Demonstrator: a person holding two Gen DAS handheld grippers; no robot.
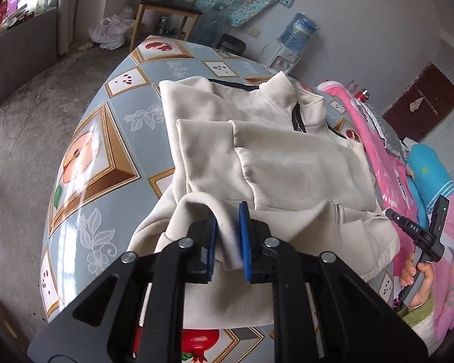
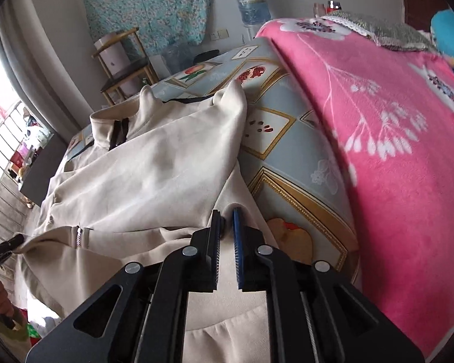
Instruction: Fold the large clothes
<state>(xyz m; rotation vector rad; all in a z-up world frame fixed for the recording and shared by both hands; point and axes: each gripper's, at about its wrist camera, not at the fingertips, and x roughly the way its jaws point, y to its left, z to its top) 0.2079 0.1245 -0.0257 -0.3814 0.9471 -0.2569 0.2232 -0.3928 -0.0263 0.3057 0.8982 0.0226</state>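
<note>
Cream jacket hem cut off by left gripper, grip unclear

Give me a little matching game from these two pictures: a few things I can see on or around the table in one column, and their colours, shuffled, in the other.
Things:
1. jacket
2. blanket
3. water bottle
4. chair seat

Colours:
A. clear blue
B. black
C. cream
D. pink with white flowers

Pairs: 1-C, 2-D, 3-A, 4-B.
</note>
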